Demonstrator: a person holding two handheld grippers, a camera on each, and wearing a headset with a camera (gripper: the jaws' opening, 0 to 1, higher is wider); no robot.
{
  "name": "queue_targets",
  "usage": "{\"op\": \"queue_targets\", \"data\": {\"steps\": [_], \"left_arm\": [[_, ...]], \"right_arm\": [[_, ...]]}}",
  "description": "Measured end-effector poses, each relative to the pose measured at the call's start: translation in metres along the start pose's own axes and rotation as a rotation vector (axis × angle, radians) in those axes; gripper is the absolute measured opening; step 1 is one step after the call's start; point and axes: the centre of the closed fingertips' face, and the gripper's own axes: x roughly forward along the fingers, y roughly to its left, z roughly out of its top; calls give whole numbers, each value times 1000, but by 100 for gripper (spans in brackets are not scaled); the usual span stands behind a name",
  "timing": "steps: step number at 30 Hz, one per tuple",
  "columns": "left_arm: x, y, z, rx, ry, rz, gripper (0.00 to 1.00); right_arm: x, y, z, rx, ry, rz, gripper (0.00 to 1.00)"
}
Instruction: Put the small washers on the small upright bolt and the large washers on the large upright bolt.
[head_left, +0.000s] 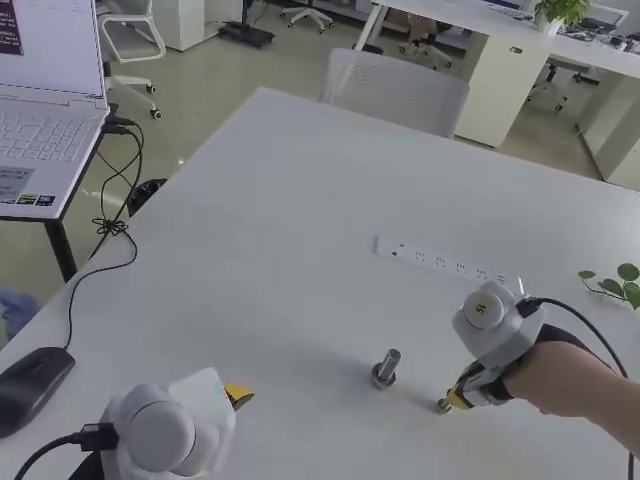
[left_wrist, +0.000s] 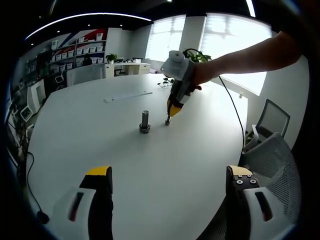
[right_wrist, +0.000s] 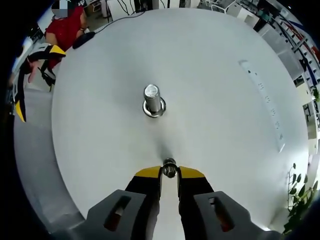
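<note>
small bolt (right_wrist: 169, 168) stands upright on the white table (head_left: 280, 250), right at the tips of the right gripper (right_wrist: 169, 176). in the right gripper view the yellow-tipped jaws are drawn nearly together w/ a thin slit between them, the small bolt's top sitting at the slit's mouth. can't tell if they pinch it or a washer, too small to read.

in the head view the same gripper (head_left: 458, 400) angles down from the right in a person's hand, tip touching or just beside the small bolt (head_left: 443, 405).

large bolt (head_left: 386, 366) is upright just beside it, to its left and a bit further from the person. wider metal ring at its foot; can't tell whether washers or the bolt's own head.

left gripper (left_wrist: 167, 172) is well apart from both bolts, near the table's front edge, jaws spread wide w/ nothing between them. its view looks across at the large bolt (left_wrist: 145, 121) and small bolt (left_wrist: 168, 121).

further out: power strip (head_left: 445, 263) behind the bolts, plant leaves (head_left: 615, 283) at the right edge, mouse (head_left: 30, 385) front left, laptop (head_left: 45, 120) on a side desk.
</note>
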Motion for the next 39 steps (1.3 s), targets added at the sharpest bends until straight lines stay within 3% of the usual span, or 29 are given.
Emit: {"op": "queue_targets", "data": {"steps": [39], "left_arm": [[8, 4, -4, -9, 15, -10, 93]], "right_arm": [[23, -4, 0, -16, 7, -2, 13]]}}
